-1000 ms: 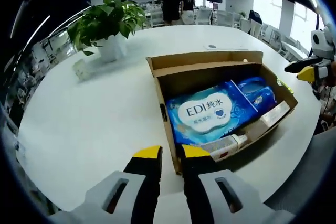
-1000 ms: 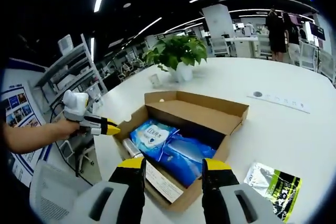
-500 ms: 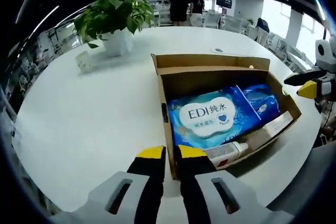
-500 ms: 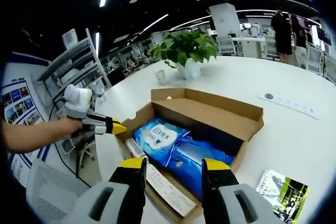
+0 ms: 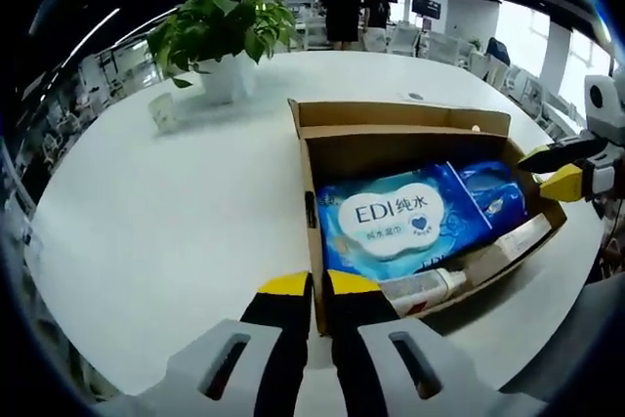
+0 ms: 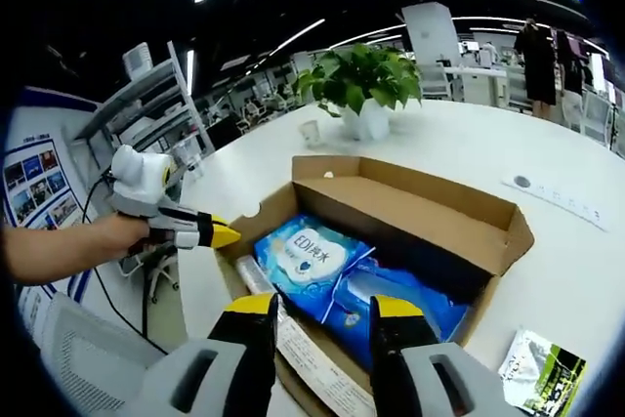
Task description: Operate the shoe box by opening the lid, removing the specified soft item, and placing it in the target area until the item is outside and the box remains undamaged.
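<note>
Left gripper [image 5: 310, 285]: jaws nearly closed, empty, at the near wall of the open shoe box [image 5: 305, 158]; blue wipes pack [image 5: 391, 222] lies inside, just beyond.

Right gripper [image 6: 322, 308]: jaws parted, empty, above the wipes pack [image 6: 311, 256].

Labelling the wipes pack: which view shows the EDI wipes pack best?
Left gripper view: the wipes pack lies face-on in the box, its white EDI label fully readable. In the right gripper view it is smaller, angled, partly behind that gripper.

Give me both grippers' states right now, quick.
Left gripper: shut, jaws nearly touching, holding nothing, at the shoe box wall.
Right gripper: open, empty, over the box's near edge.
</note>
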A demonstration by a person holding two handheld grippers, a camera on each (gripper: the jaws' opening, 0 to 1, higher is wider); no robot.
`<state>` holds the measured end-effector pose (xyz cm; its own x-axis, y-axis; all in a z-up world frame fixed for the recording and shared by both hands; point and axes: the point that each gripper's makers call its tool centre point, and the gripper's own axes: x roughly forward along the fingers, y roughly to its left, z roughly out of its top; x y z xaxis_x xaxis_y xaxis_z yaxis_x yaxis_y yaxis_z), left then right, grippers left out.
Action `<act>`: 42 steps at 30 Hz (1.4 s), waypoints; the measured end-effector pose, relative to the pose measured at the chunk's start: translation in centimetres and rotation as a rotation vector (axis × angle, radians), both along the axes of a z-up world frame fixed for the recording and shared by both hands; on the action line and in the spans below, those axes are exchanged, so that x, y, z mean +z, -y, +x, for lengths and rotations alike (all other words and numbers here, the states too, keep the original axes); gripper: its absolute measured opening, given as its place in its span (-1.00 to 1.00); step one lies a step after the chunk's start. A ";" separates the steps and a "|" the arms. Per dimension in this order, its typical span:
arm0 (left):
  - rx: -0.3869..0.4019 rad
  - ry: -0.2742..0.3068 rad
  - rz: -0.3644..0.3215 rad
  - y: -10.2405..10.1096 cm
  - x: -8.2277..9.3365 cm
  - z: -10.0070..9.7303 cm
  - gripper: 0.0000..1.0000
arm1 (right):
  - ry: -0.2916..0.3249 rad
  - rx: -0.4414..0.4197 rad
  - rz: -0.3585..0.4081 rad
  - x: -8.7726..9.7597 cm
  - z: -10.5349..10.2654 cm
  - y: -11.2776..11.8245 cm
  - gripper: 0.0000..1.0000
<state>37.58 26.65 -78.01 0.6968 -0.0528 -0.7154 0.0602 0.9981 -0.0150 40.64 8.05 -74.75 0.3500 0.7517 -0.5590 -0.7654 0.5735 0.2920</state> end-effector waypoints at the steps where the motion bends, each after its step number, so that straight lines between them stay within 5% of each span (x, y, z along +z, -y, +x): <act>1: 0.007 0.000 -0.001 0.0 0.0 0.0 -0.94 | 0.000 0.003 -0.005 -0.2 0.1 -0.2 -0.34; 42: 0.087 0.018 -0.004 -0.2 -0.2 0.0 -0.95 | -0.072 0.016 -0.066 -4.7 2.2 -4.9 -0.43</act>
